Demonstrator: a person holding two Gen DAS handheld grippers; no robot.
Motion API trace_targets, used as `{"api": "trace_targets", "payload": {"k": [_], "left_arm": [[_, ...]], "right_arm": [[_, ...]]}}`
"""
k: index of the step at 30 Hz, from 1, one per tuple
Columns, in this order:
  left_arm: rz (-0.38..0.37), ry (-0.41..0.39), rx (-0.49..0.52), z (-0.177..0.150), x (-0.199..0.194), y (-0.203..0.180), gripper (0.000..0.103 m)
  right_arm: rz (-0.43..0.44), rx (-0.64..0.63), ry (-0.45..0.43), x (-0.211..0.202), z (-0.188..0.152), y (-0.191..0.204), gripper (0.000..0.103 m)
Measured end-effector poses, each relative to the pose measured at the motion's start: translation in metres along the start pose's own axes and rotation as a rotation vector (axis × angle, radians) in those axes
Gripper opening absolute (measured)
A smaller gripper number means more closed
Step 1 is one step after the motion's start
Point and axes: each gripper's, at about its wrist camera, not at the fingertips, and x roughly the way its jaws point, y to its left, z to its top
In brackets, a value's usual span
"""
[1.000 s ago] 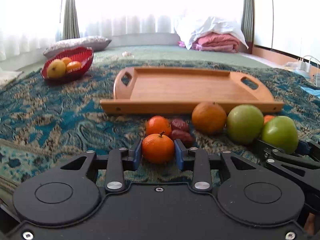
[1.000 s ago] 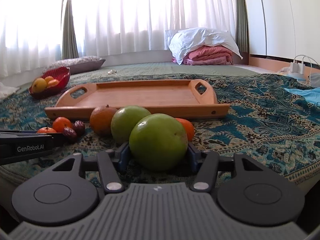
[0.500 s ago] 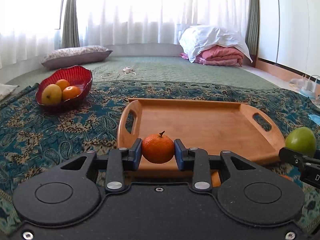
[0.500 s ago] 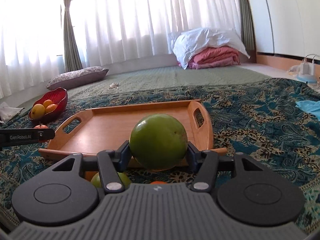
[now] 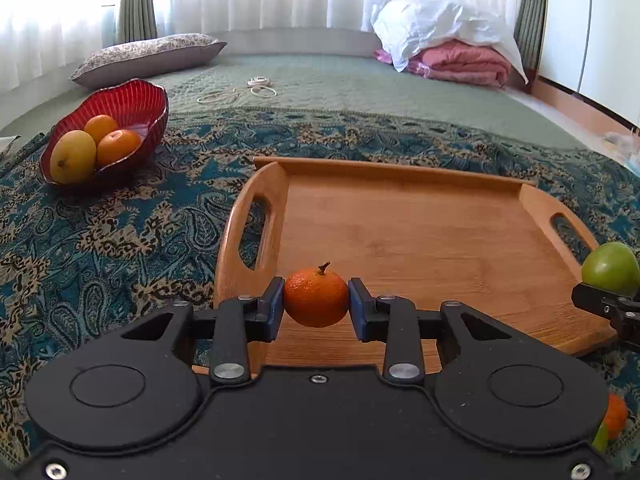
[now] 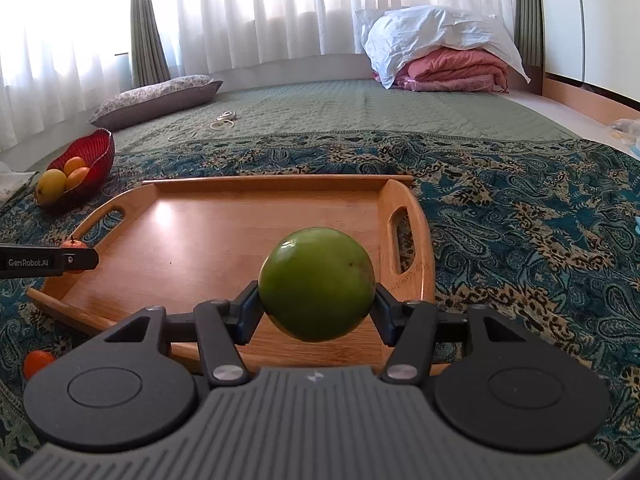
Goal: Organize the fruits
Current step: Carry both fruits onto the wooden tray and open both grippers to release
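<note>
Left gripper (image 5: 316,304) clamps a small orange mandarin (image 5: 316,295) above the wooden tray's (image 5: 420,232) near-left corner. Right gripper (image 6: 316,304) grips a green apple (image 6: 317,283) above the tray's near-right part.

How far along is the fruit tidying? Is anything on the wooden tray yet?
Early days. The wooden tray is still bare. In hand: the left tongs clamp a mandarin, the right tongs a green fruit, both over the tray. Left: setting these down, plus an orange fruit on the patterned cloth.
</note>
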Motion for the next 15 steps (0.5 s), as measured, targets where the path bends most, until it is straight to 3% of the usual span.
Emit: {"api": "trace_targets", "payload": {"k": [15], "left_arm": [[0.008, 0.032, 0.027, -0.01, 0.012, -0.005, 0.032]], "right_arm": [[-0.001, 0.015, 0.053, 0.016, -0.007, 0.0, 0.06]]}}
